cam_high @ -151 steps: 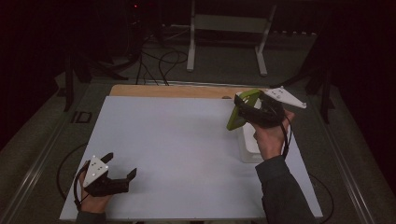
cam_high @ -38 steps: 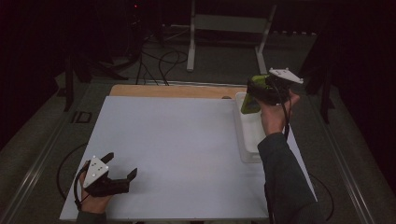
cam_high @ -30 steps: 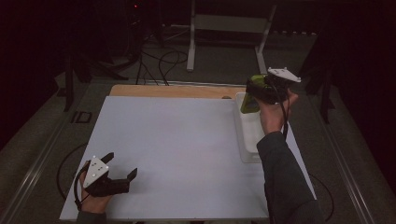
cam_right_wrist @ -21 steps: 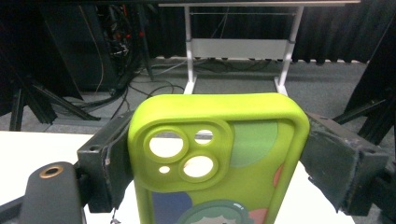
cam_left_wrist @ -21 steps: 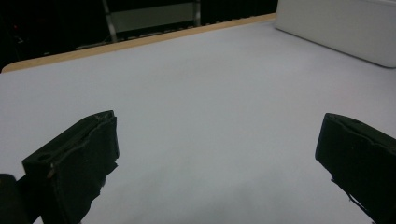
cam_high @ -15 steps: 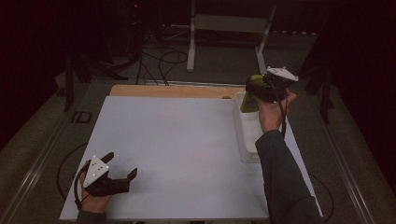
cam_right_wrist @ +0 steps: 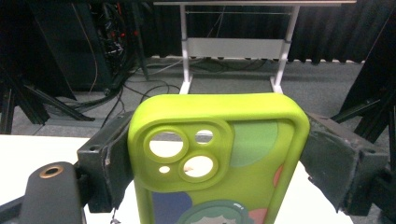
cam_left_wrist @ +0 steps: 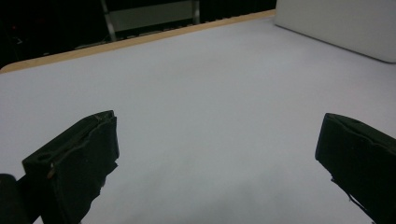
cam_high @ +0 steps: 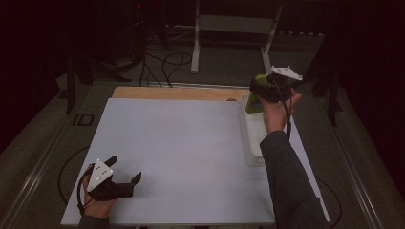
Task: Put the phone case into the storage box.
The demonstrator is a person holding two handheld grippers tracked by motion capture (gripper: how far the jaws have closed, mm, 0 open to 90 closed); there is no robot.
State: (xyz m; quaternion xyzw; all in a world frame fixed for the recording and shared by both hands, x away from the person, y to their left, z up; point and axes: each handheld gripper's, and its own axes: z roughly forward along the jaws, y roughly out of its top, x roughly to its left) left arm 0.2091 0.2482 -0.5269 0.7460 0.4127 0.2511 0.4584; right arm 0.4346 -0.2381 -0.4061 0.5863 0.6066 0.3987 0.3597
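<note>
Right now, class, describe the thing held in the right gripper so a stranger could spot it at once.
Start at the white table and go to its far right corner, above the white tray. There the right gripper clamps a phone case by its sides. It is lime green with camera cut-outs and a cartoon print, the one bright thing around.

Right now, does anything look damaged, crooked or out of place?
Nothing stands out. The right gripper squarely clamps a lime-green phone case, intact, above the white tray. The left gripper rests open on the table.
</note>
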